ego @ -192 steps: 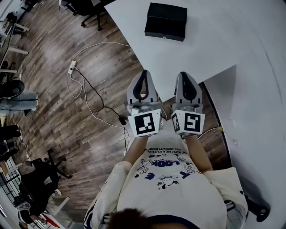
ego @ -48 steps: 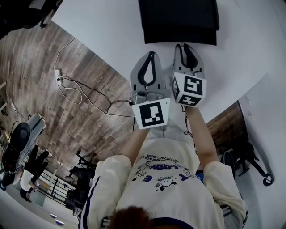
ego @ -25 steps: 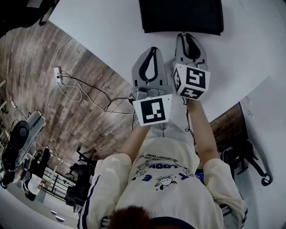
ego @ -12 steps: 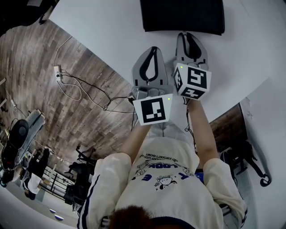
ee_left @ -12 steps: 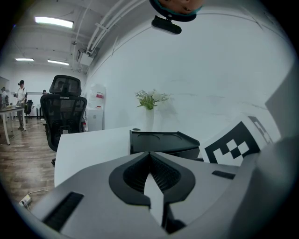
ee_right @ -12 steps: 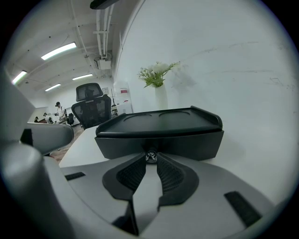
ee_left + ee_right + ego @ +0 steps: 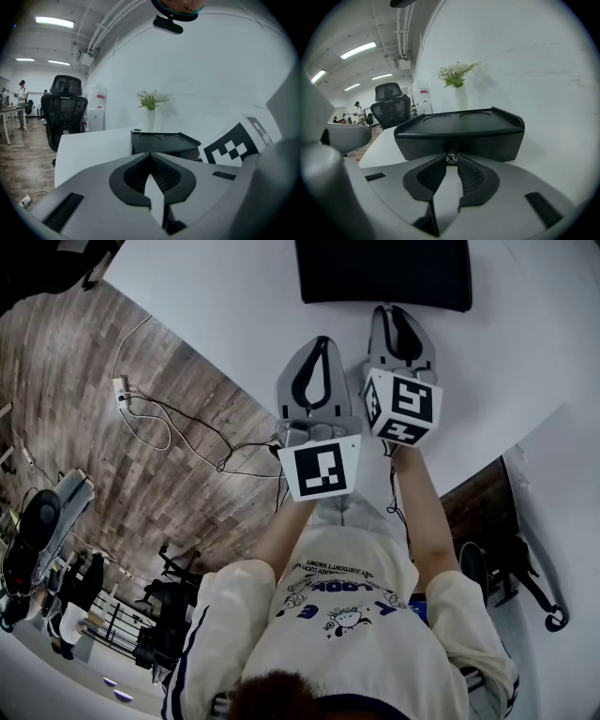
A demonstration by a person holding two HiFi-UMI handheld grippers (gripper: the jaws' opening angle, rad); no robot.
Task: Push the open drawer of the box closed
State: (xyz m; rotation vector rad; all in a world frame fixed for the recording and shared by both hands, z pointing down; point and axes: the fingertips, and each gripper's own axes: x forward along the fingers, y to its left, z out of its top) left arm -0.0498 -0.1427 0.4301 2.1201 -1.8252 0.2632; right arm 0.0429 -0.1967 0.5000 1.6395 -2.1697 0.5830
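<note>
My R gripper (image 7: pixel 450 162) pinches the knob (image 7: pixel 451 157); drawer (image 7: pixel 492 143) looks flush w/ black box (image 7: pixel 459 122), so push prob. done. L gripper (image 7: pixel 150 156) fingers together, empty.

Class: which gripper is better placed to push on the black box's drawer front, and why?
Right. The right gripper has its tips closed on the knob at the front of the black box, squarely facing it. The left gripper, jaws shut, hangs further back and off to the side.
</note>
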